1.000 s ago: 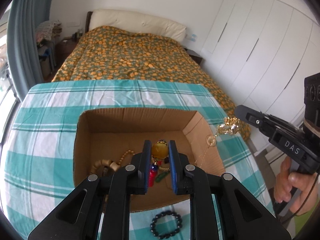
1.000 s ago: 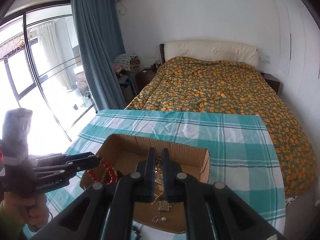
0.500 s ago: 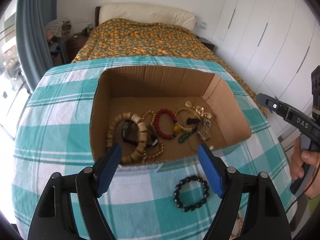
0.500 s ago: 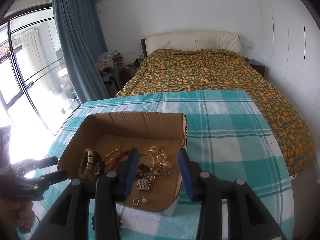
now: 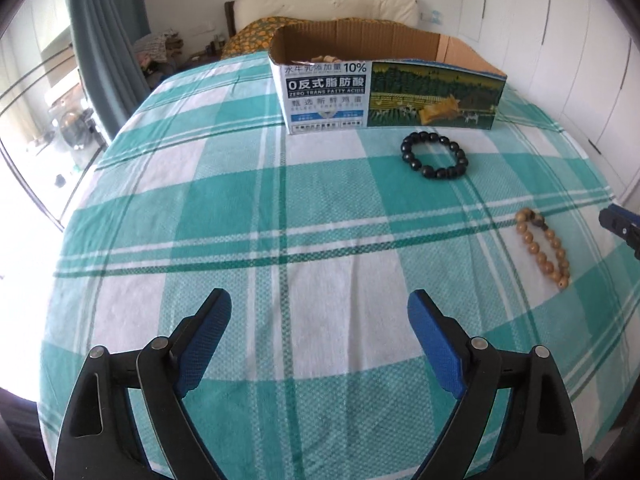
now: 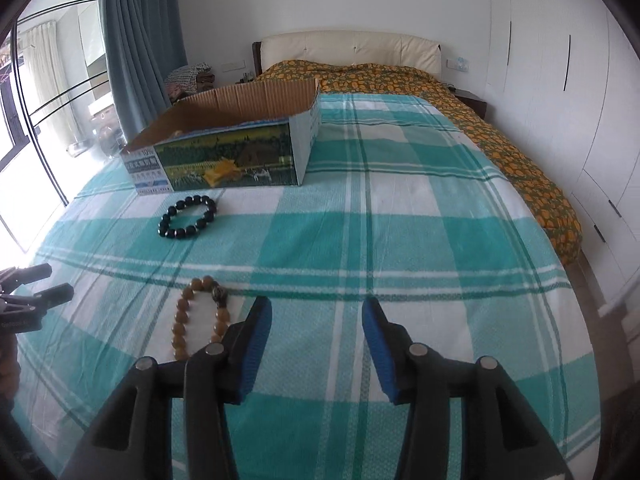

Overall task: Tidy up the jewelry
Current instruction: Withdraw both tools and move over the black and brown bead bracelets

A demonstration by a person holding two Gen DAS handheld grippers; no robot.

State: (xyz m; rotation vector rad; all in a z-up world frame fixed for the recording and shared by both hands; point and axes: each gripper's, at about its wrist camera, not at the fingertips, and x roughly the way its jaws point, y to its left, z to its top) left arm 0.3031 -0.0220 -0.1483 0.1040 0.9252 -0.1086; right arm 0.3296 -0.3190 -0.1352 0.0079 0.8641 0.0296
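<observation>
A cardboard box (image 5: 384,92) (image 6: 224,156) with a printed front stands at the far side of the checked tablecloth; only a few beads show over its rim. A black bead bracelet (image 5: 434,155) (image 6: 187,217) lies just in front of it. A tan wooden bead bracelet (image 5: 543,246) (image 6: 200,316) lies nearer, at the right. My left gripper (image 5: 319,312) is open and empty, low over the cloth. My right gripper (image 6: 316,316) is open and empty, its left finger beside the tan bracelet. Its tip shows at the edge of the left wrist view (image 5: 618,222).
A green and white checked cloth (image 5: 280,216) covers the table. A bed with an orange-patterned cover (image 6: 400,76) stands behind it. White wardrobe doors (image 6: 560,80) line the right wall. A curtain and window (image 6: 60,80) are at the left.
Both grippers released their jewelry into the box, opened wide, and pulled back and down toward the near side of the table. The box is now seen from its front.
</observation>
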